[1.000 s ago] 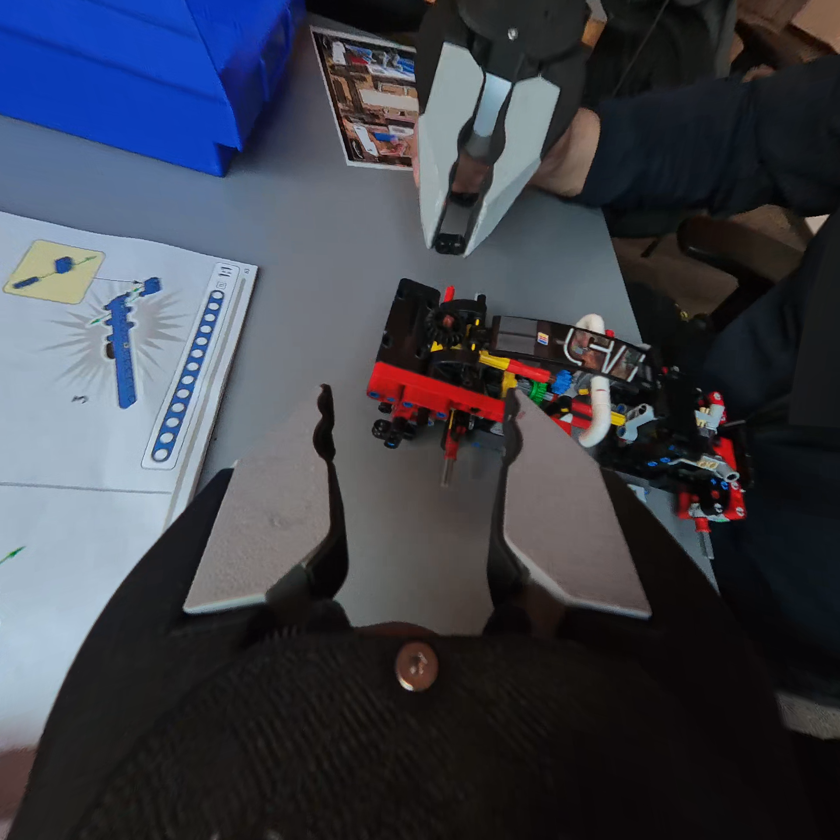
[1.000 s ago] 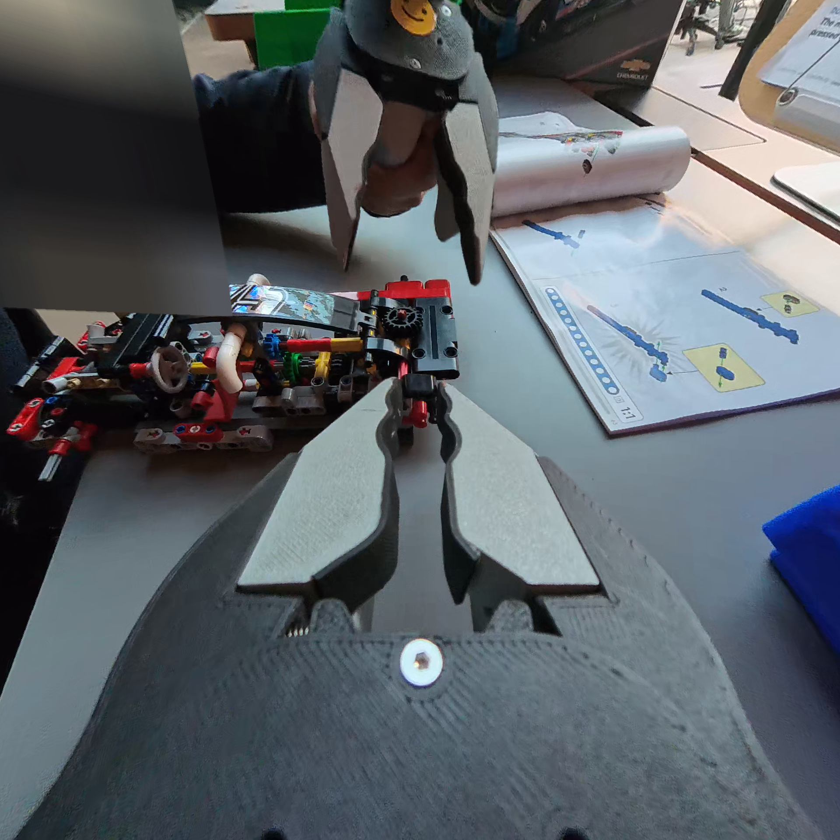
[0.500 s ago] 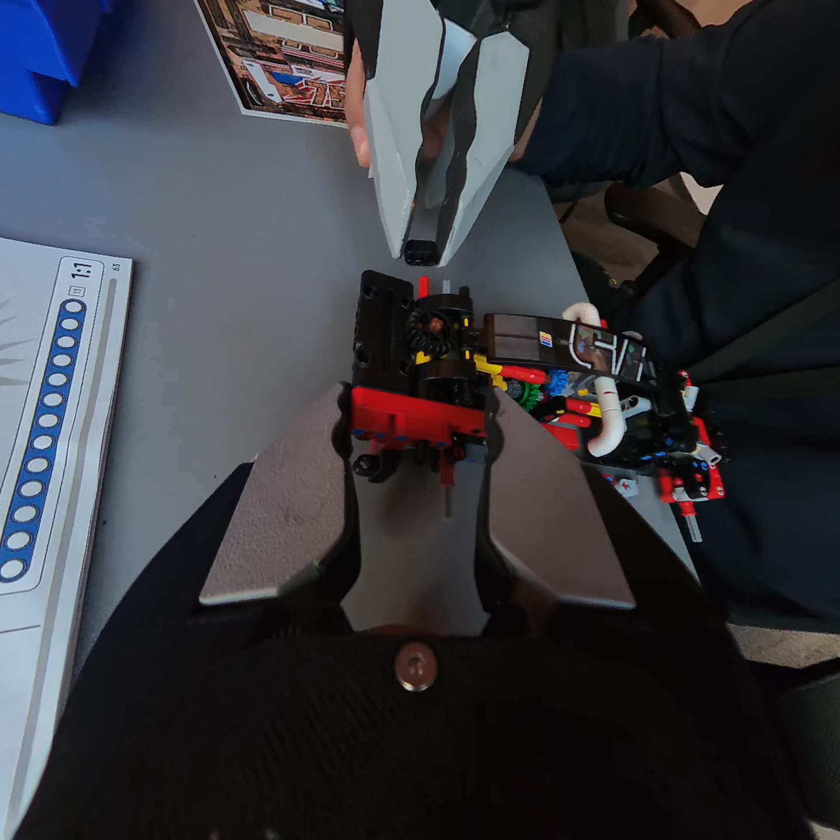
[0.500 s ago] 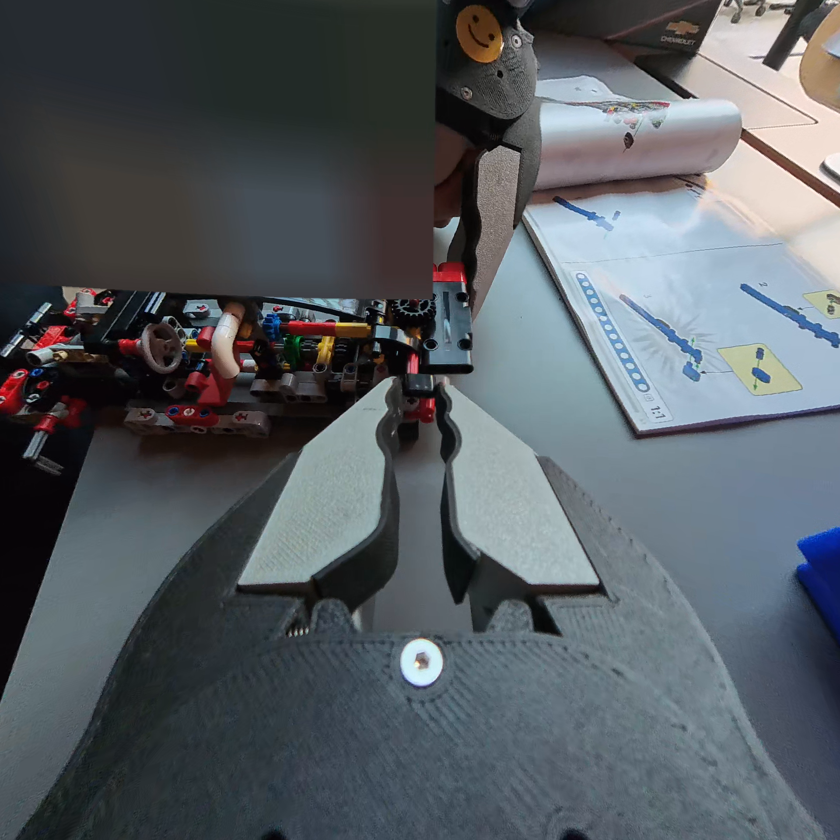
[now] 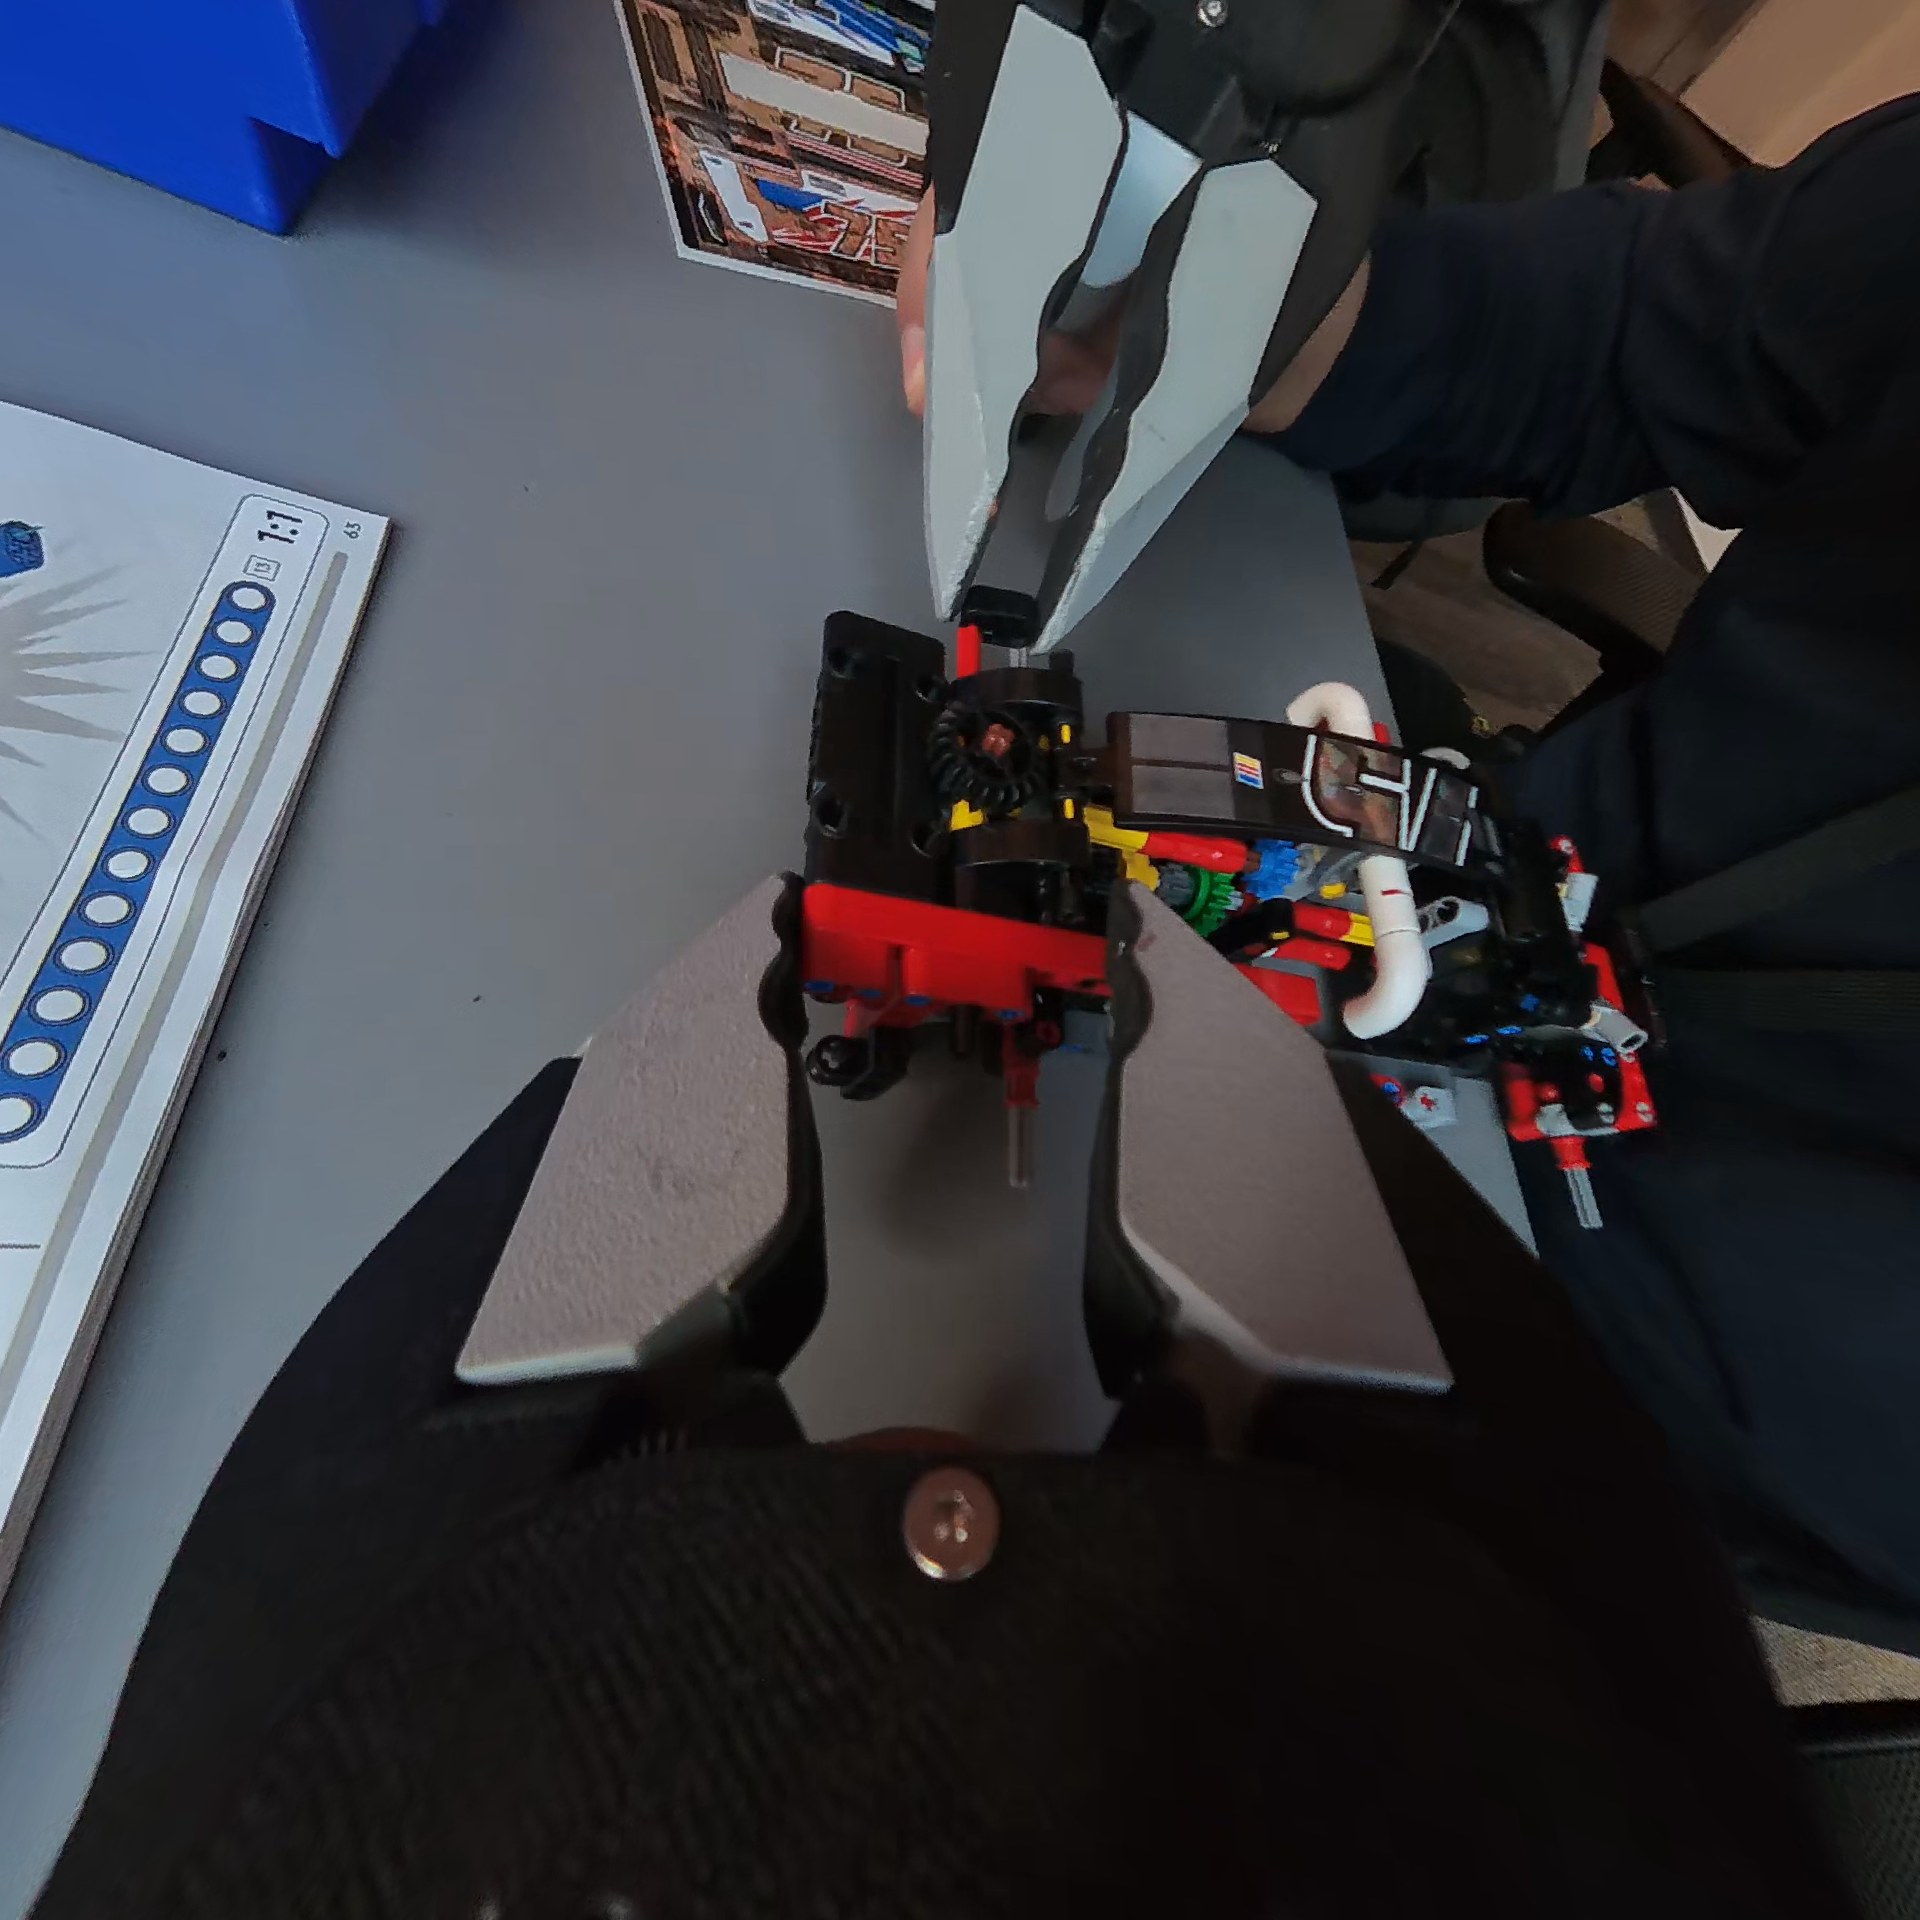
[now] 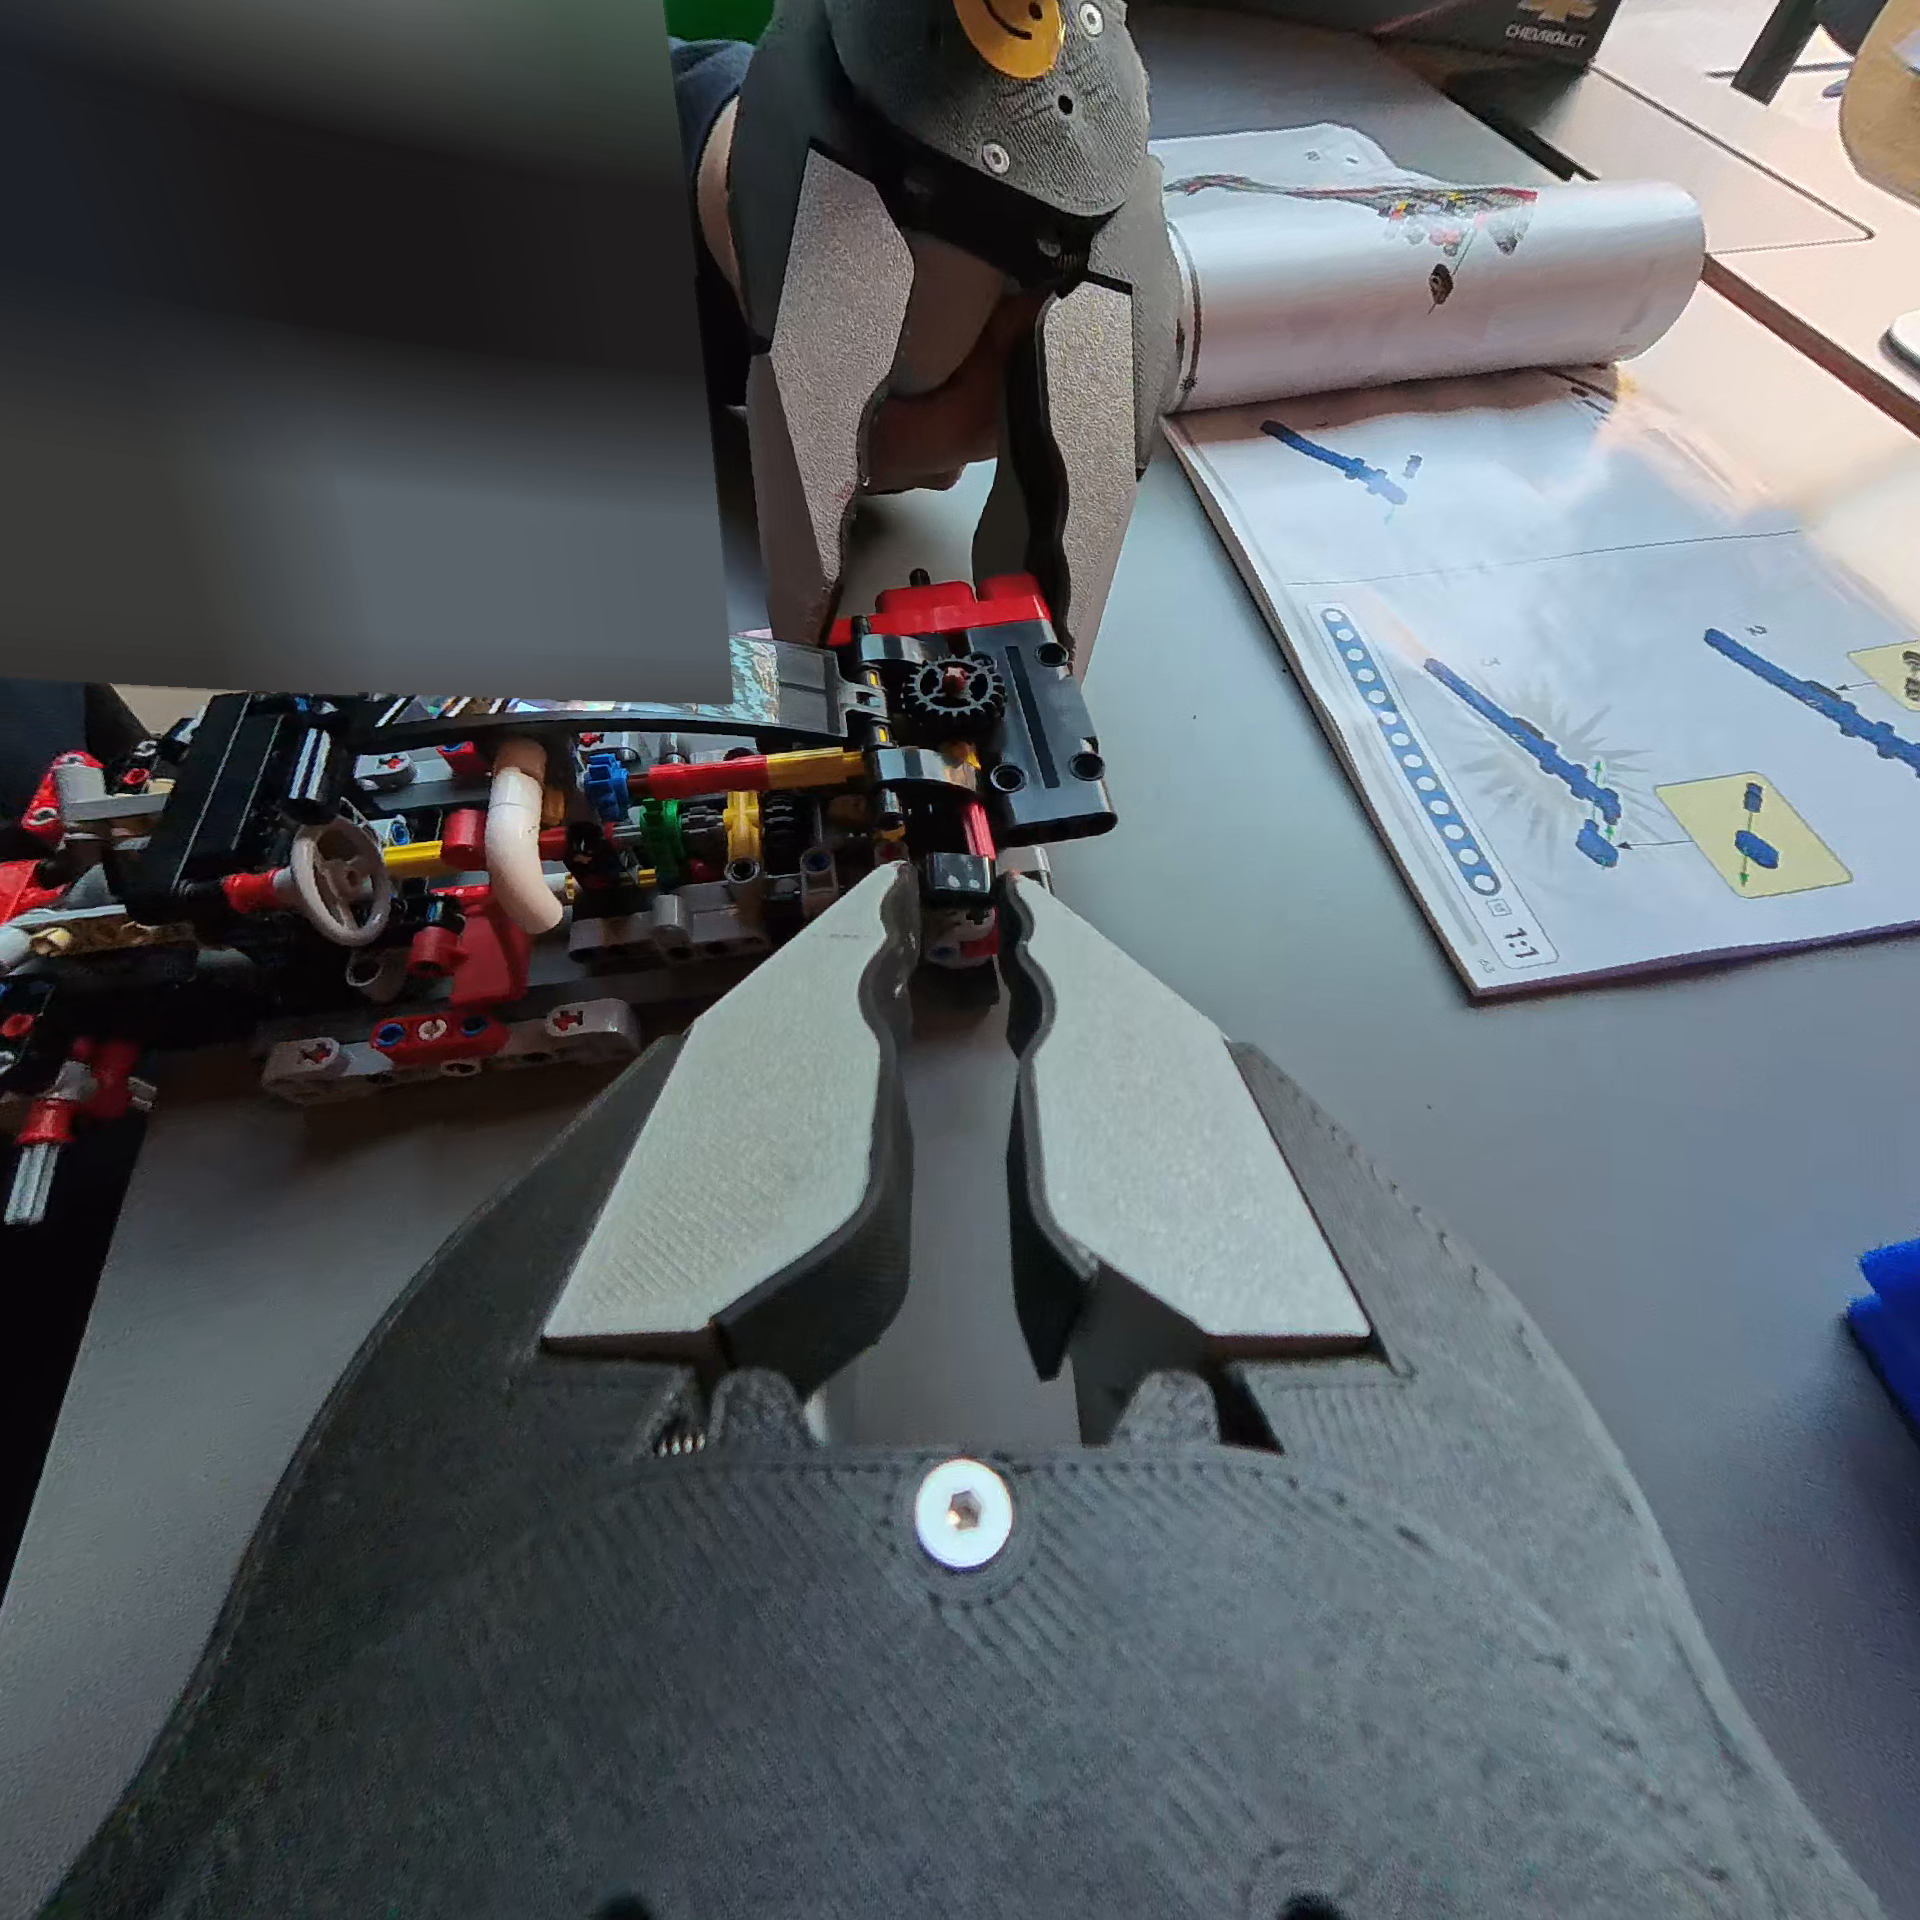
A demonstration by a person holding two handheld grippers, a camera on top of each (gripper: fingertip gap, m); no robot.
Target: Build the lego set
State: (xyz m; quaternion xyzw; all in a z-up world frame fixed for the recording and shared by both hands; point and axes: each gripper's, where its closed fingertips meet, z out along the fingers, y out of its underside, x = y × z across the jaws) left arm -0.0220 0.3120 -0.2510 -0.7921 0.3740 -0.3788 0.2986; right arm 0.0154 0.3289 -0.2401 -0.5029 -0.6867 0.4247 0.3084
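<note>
Red end of brick car (image 5: 951, 940) clamped by left tool (image 5: 954, 935), small black piece (image 6: 958, 871) in right tool (image 6: 961, 894)

Office (grey desk (image 6: 1299, 1091), instruction booklet (image 6: 1558, 675), swivel chair (image 5: 1590, 582)).

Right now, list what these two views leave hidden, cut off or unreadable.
- Right wrist view: a grey blurred patch covers everything above the multicoloured plastic brick car chassis.
- Left wrist view: the blue plastic bin and white open instruction booklet are cut by the edges.
- Both views: the chassis underside is hidden against the grey table.

Brick-built car chassis (image 5: 1143, 862), lengthwise on grey table (image 5: 571, 416)
</note>
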